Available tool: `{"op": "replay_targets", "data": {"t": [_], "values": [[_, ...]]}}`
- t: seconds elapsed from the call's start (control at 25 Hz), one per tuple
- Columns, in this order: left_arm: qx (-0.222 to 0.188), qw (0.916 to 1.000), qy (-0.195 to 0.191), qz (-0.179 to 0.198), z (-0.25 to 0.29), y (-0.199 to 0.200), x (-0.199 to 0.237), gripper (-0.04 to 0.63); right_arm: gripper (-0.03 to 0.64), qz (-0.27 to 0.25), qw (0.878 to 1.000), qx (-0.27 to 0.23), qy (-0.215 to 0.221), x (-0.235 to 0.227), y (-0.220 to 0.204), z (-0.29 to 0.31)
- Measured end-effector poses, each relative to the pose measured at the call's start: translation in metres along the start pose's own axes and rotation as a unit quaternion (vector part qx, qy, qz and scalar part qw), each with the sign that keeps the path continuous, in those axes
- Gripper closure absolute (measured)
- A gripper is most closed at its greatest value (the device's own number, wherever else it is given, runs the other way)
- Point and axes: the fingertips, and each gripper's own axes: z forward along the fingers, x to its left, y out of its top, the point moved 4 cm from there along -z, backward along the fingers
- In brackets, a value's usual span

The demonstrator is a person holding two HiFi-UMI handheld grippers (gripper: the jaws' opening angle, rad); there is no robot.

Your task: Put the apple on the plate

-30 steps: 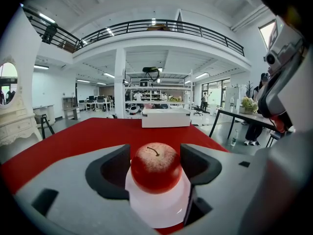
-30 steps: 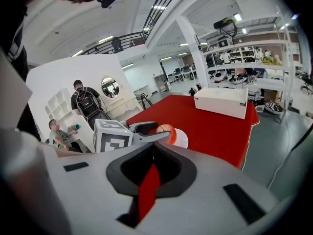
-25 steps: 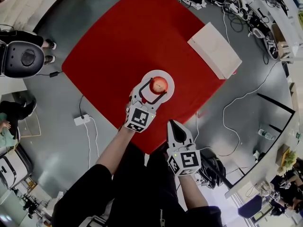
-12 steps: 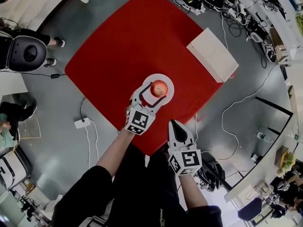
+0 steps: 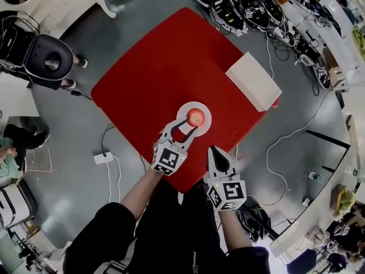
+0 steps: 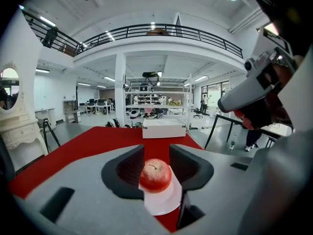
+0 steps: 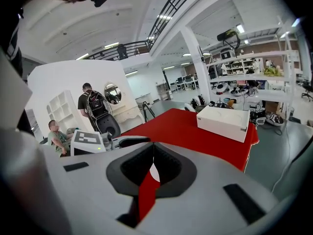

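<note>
Grey floor (image 5: 68, 130), white pillars (image 6: 120, 92), railed balcony (image 6: 161, 32) overhead

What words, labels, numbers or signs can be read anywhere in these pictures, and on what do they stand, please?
None can be read.
Left gripper, right gripper: marker cubes show black-and-white square patterns, no letters.
White box: no print visible.

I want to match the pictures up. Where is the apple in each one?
Head view: apple near the middle, on the plate.
Left gripper view: apple low in the middle, on the plate.
Right gripper view: not in it.
Shared landmark: the white box shows in all three.
</note>
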Motion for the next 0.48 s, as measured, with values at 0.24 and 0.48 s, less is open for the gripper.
{"op": "replay_targets", "data": {"t": [0.24,0.48], "values": [[-0.002,1.0,0.0,0.0,-0.026,0.024,-0.014,0.523,0.606,-0.014,1.0,-0.02,0.007,0.008,0.023,-0.01],[-0.009,0.9999,-0.002,0.007,-0.054,0.053,-0.027,0.589,0.606,-0.034,0.999,-0.034,0.025,0.019,0.042,-0.023]]}}
